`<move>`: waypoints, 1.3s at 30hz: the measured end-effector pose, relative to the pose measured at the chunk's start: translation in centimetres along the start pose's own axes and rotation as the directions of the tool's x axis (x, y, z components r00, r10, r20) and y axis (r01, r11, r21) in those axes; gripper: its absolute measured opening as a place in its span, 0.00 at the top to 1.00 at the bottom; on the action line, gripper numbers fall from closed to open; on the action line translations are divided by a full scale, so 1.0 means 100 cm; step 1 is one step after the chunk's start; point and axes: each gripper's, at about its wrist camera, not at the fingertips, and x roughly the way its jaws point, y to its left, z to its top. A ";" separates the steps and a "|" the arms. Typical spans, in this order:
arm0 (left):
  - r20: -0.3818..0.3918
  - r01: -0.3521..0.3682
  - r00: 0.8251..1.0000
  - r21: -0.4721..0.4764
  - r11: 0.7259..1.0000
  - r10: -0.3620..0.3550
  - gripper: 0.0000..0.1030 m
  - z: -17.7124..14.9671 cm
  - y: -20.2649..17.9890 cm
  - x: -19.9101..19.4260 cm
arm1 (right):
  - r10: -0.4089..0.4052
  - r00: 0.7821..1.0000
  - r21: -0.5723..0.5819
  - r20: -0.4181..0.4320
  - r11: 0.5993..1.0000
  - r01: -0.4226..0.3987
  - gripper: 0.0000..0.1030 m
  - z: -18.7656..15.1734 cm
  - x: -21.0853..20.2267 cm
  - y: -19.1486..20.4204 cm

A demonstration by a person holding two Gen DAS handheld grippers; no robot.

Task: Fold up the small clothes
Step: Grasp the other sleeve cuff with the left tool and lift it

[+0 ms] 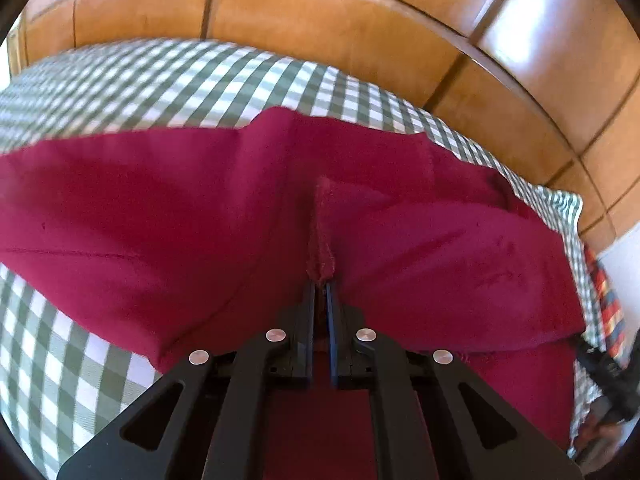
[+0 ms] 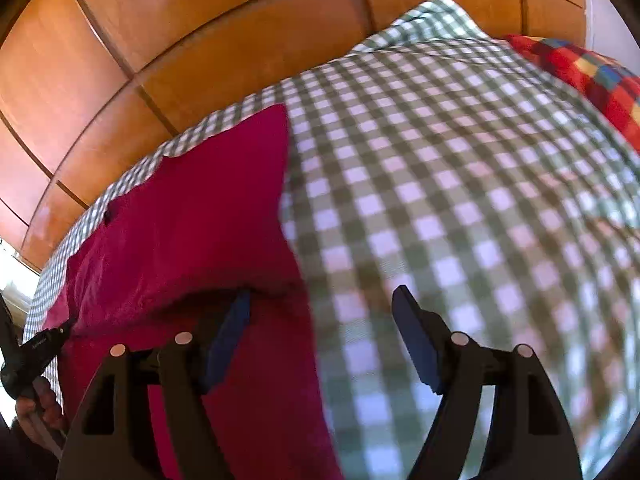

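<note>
A dark red garment lies spread on a green and white checked cloth. My left gripper is shut on a raised pinch of the red fabric near the garment's middle, and a ridge of cloth stands up from its tips. In the right wrist view the red garment fills the left side and its straight edge runs down between the fingers of my right gripper. That gripper stands open. Its left blue pad is over the red fabric and its right pad over the checked cloth.
Orange-brown wooden panels rise behind the checked surface. A cloth of red, blue and yellow squares lies at the far right. A hand holding the other black tool shows at the left edge of the right wrist view.
</note>
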 end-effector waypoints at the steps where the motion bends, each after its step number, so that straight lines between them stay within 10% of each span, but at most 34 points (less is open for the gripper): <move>1: 0.007 0.001 1.000 0.000 1.000 -0.001 0.96 0.002 0.000 -0.003 | 0.000 1.000 -0.003 0.007 1.000 0.000 0.29 0.000 -0.008 -0.002; 9: 0.045 -0.038 0.998 0.020 0.999 0.037 0.96 0.003 -0.004 -0.012 | 0.140 0.984 -0.156 0.108 0.980 -0.122 0.25 0.025 -0.038 0.068; 15: 0.047 -0.150 0.988 0.102 0.983 0.146 0.95 -0.005 -0.015 0.005 | -0.057 0.998 -0.251 -0.005 0.967 0.053 0.23 0.012 0.056 0.105; 17: 0.045 -0.145 0.989 0.097 0.985 0.141 0.95 -0.003 -0.015 0.002 | -0.088 0.992 -0.326 0.087 0.939 0.112 0.21 -0.002 0.059 0.109; 25: 0.046 0.033 0.999 -0.199 0.979 -0.024 0.95 -0.014 0.048 -0.050 | -0.104 0.986 -0.338 0.129 0.930 0.142 0.19 -0.008 0.062 0.107; 33: 0.146 -0.040 0.983 -0.421 0.906 0.111 0.95 -0.036 0.168 -0.116 | -0.104 0.986 -0.339 0.131 0.930 0.143 0.19 -0.010 0.059 0.110; 39: 0.194 -0.036 0.955 -0.678 0.735 0.226 0.56 -0.037 0.283 -0.144 | -0.107 0.985 -0.342 0.132 0.928 0.147 0.19 -0.009 0.058 0.112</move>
